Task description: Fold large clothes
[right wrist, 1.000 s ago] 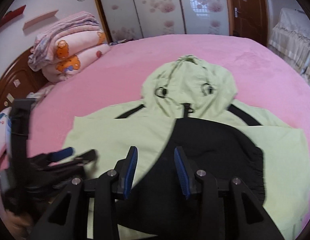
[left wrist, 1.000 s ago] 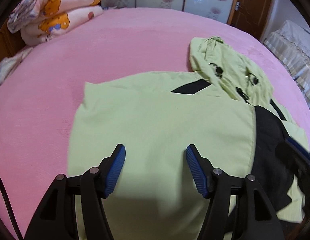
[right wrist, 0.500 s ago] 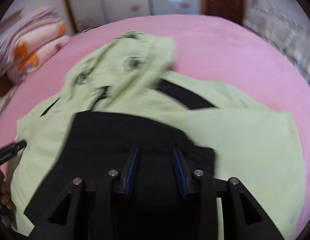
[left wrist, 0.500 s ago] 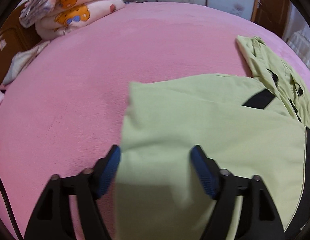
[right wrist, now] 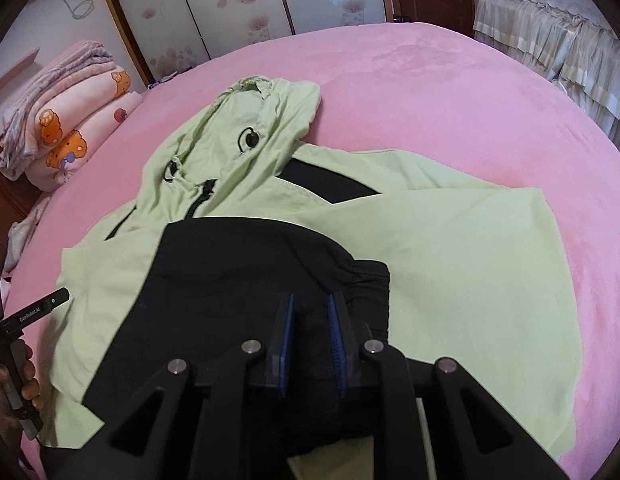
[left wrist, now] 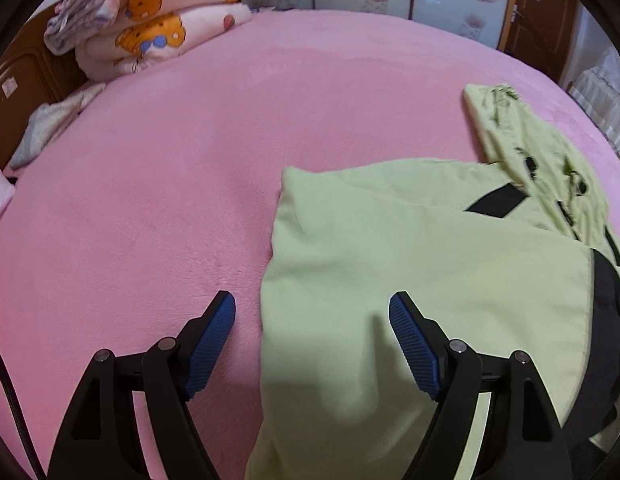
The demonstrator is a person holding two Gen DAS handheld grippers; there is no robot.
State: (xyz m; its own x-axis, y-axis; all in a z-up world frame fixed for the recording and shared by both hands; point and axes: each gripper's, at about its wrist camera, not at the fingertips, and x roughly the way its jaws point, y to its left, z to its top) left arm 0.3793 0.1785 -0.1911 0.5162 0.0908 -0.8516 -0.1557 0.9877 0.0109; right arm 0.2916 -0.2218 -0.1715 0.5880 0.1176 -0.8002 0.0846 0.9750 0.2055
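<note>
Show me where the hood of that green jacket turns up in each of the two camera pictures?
Left wrist view: the hood lies at the far right, beyond the jacket's folded body.
Right wrist view: the hood lies left of centre, above the black sleeve panel.
Shared landmark: the stack of bear-print quilts at the upper left in both.

A hooded jacket (right wrist: 449,248) lies flat on the bed (right wrist: 449,92), its hood (right wrist: 246,136) at the far end toward the sliding doors (right wrist: 230,8) and one sleeve (right wrist: 250,280) folded across the middle of its body. The right tool (right wrist: 310,320) stands over the near end of that sleeve with the cloth between its closing jaws, while the left tool (left wrist: 311,320) straddles the jacket's left edge, one finger over the bed and the other over the jacket. A stack of folded blankets (left wrist: 150,20) sits at the bed's far left corner against the headboard (left wrist: 18,92), and a second, draped bed (right wrist: 557,40) stands off to the right.
</note>
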